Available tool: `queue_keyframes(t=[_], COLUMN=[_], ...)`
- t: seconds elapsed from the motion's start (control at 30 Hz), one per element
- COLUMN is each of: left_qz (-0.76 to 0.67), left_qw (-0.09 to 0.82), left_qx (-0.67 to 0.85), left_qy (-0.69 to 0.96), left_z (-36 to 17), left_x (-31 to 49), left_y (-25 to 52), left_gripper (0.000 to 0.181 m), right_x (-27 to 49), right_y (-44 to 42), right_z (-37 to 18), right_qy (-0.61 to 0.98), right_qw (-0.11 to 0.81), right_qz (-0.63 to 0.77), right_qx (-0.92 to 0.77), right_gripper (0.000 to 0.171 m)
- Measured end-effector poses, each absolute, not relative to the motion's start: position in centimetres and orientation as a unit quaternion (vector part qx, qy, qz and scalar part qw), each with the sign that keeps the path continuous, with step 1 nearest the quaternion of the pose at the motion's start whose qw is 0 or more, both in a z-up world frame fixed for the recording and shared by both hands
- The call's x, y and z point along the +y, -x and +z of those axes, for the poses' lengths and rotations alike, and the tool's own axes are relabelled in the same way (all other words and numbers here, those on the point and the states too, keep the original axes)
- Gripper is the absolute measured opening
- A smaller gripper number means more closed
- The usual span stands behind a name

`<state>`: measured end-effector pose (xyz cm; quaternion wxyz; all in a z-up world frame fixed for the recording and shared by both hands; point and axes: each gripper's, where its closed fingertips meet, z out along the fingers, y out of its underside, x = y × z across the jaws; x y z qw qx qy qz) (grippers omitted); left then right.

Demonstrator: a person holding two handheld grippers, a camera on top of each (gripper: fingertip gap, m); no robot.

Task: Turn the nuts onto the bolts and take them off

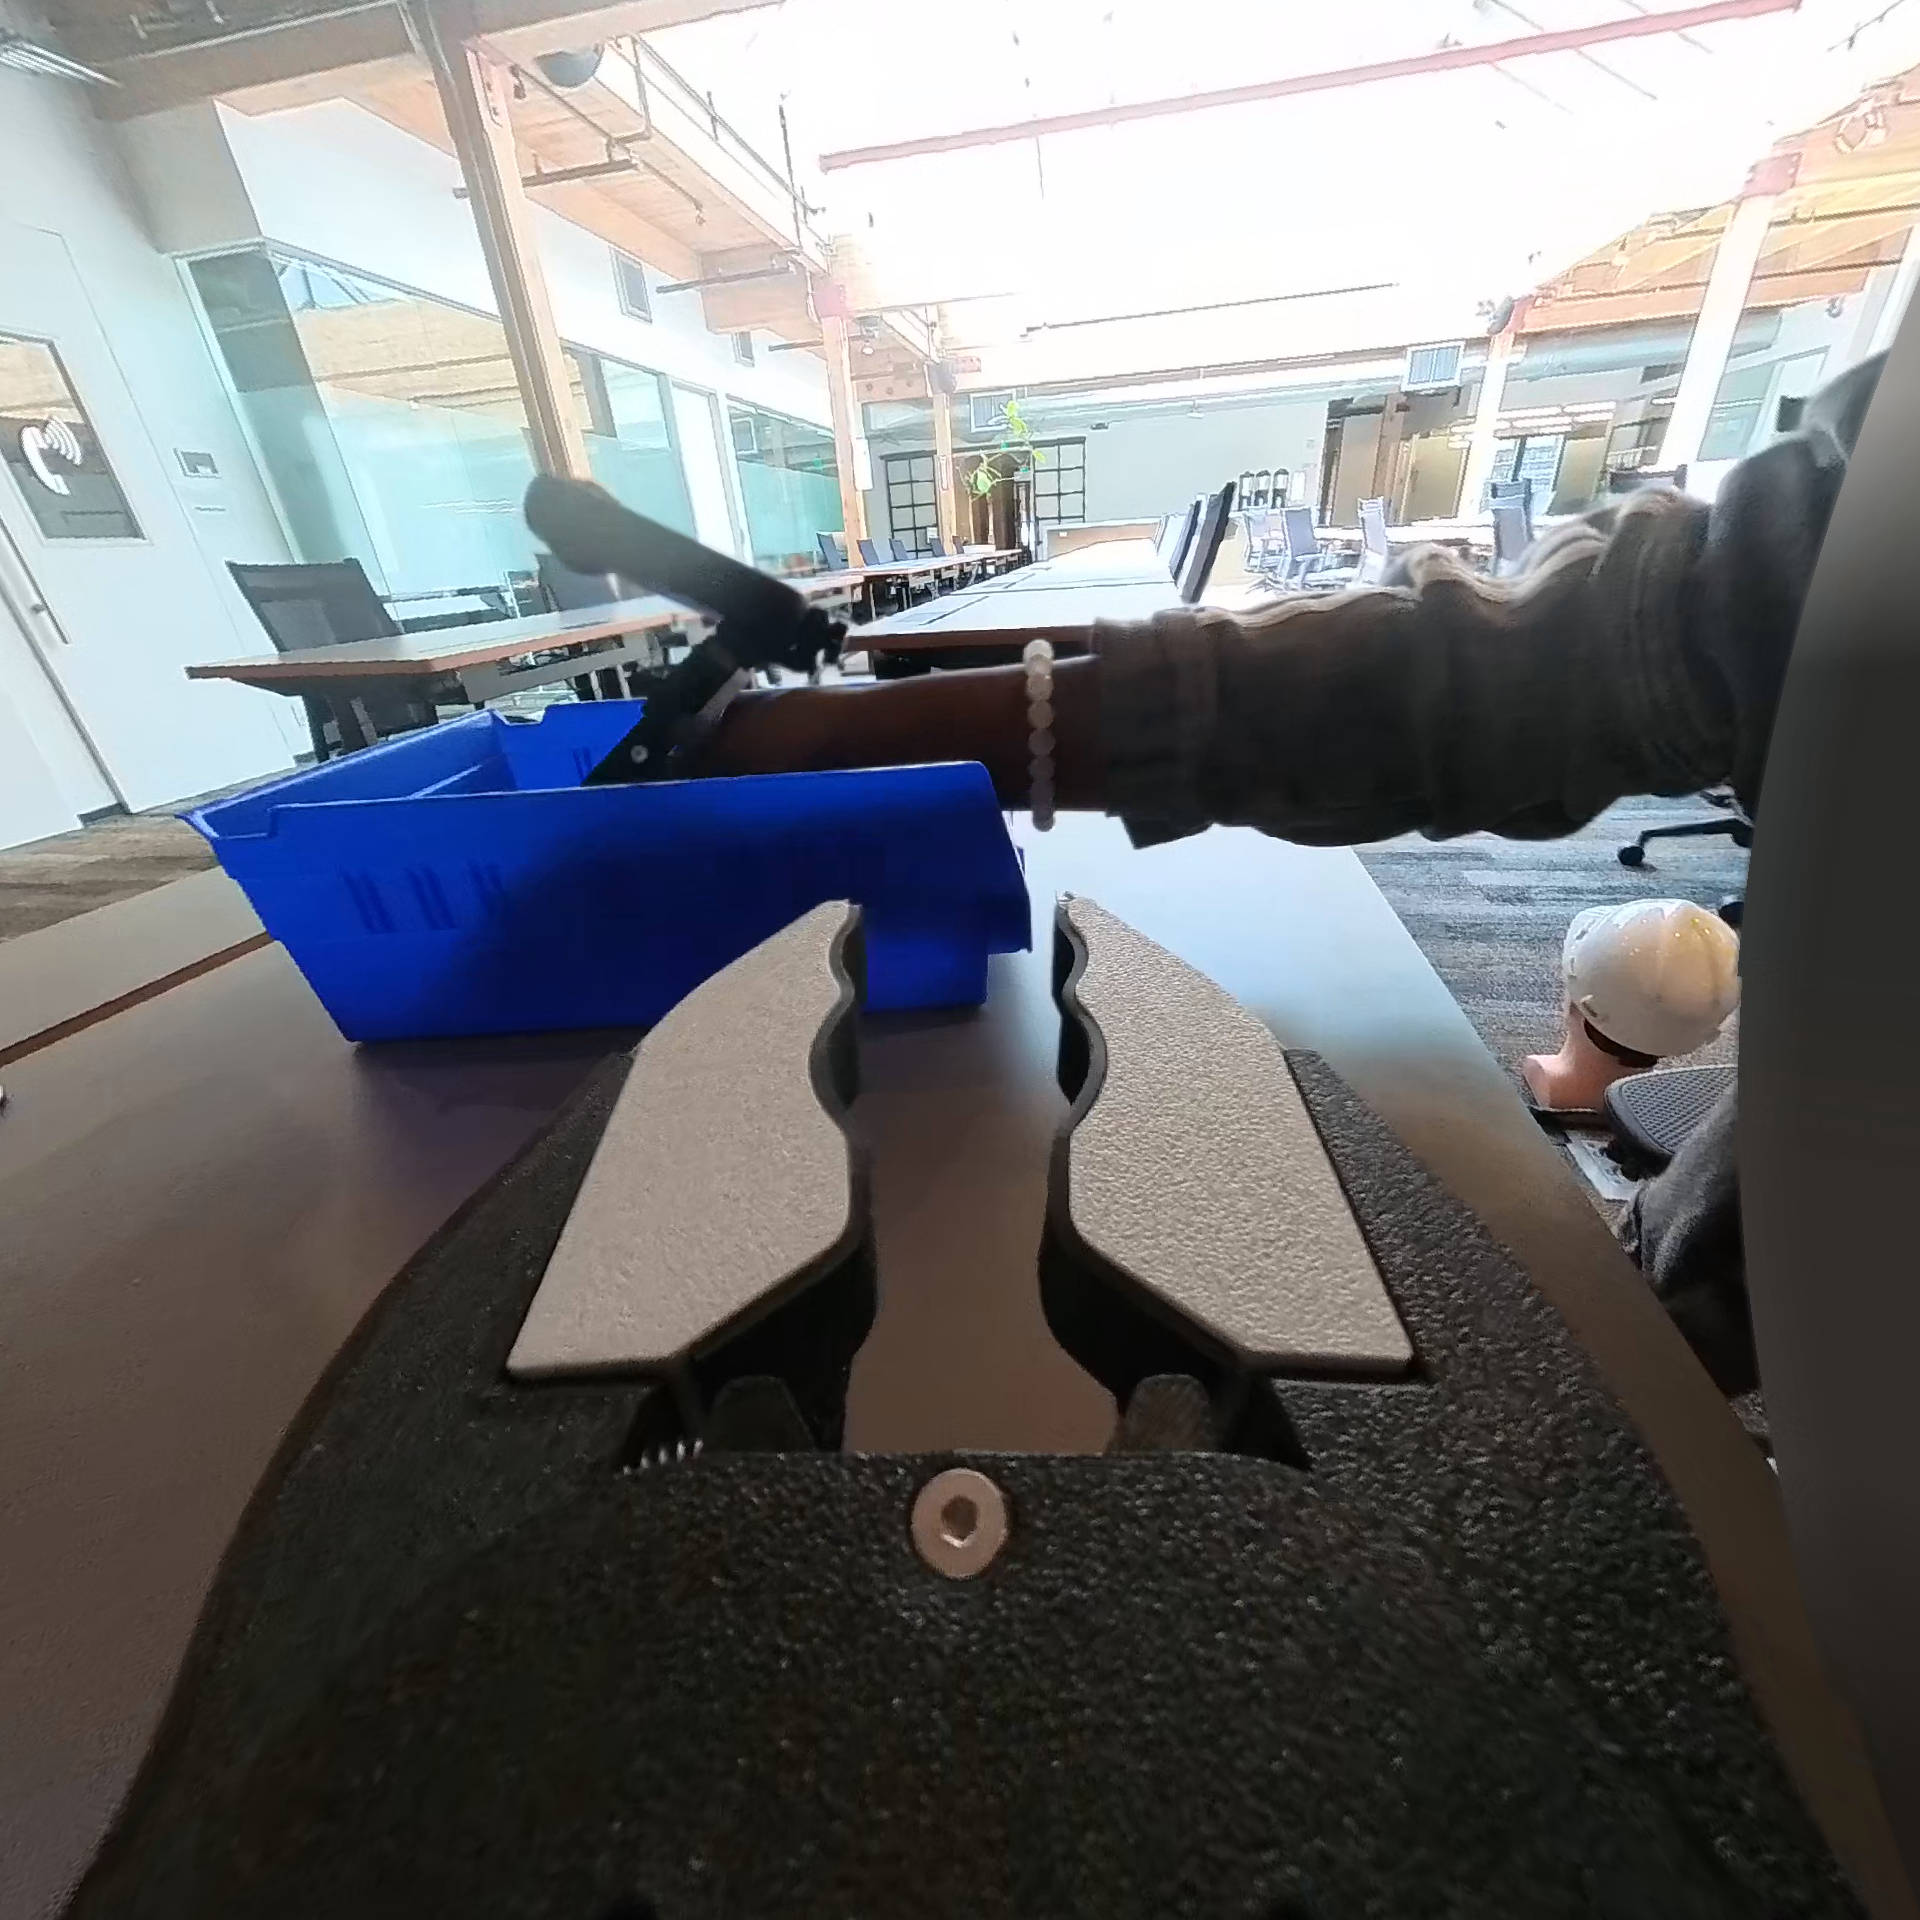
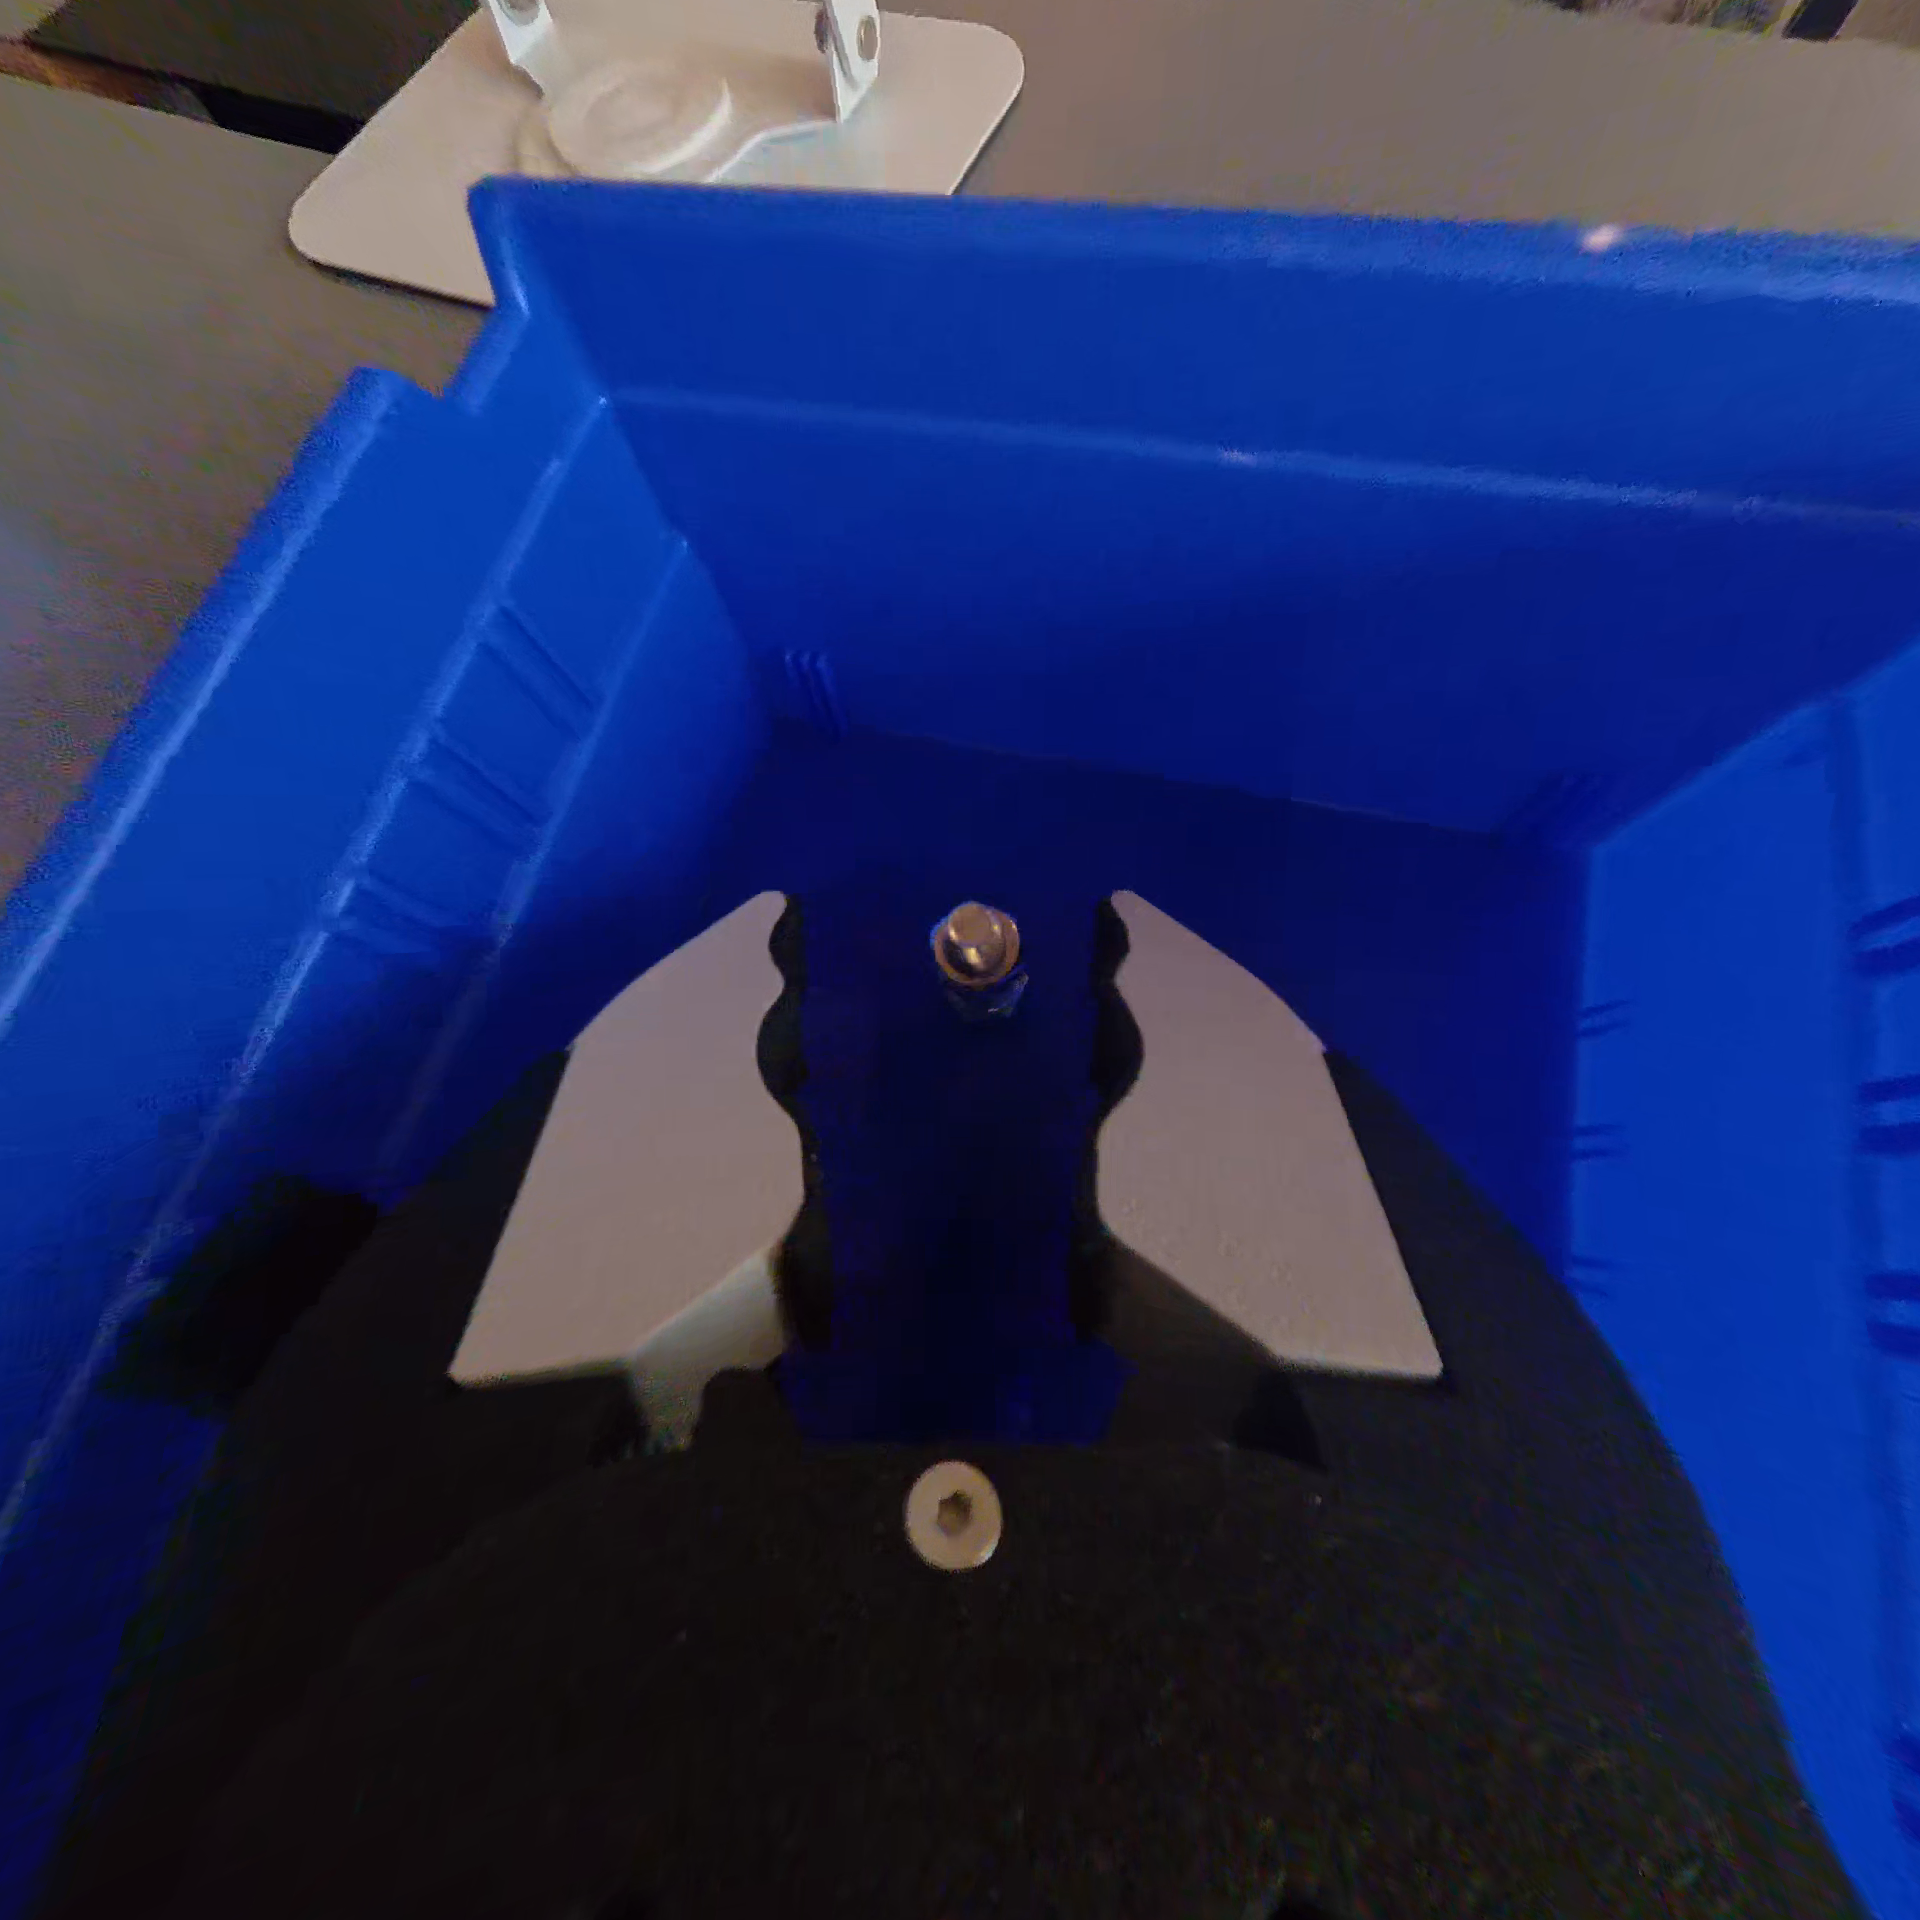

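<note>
Right gripper (image 2: 951, 1039) is down inside the blue bin (image 2: 1143, 540), jaws spread wide and holding nothing, with the bolt (image 2: 971, 951) lying on the bin floor between the fingertips, touching neither. It's small, shiny metal with a rounded head facing the camera; something sits on the shank behind the head, likely a nut, too blurred to be sure. Expect it to be light, rigid and slick, apt to roll or skid on the smooth plastic as the jaws close. Best hold, I think: across the shank or under the head, squarely, not on the dome. Left gripper (image 1: 956, 997) hovers low over the dark tabletop (image 1: 208, 1195) just short of the bin's near wall, jaws parted moderately, empty. Beyond the bin, a white stand base (image 2: 665, 135) sits on the tabletop.
</note>
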<state>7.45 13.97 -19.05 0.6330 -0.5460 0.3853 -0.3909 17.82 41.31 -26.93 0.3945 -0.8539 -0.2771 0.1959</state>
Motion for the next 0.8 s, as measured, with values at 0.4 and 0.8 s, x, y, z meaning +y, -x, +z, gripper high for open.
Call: queue_keyframes(t=[0.4, 0.8], left_qz=[-0.335, -0.233], left_qw=[0.670, 0.702], left_qx=[0.370, 0.233], left_qy=[0.549, 0.631], left_z=[-16.1, -9.6], left_x=[14.1, 12.5], left_y=[-6.2, 4.2], left_gripper=[0.036, 0.033], right_x=[36.8, 29.8], right_y=[-19.9, -21.1], right_z=[-17.2, -14.8], right_qy=[0.791, 0.775], right_qw=[0.516, 0.548], right_qz=[0.174, 0.155], right_qx=[-0.279, -0.274], right_gripper=[0.132, 0.126])
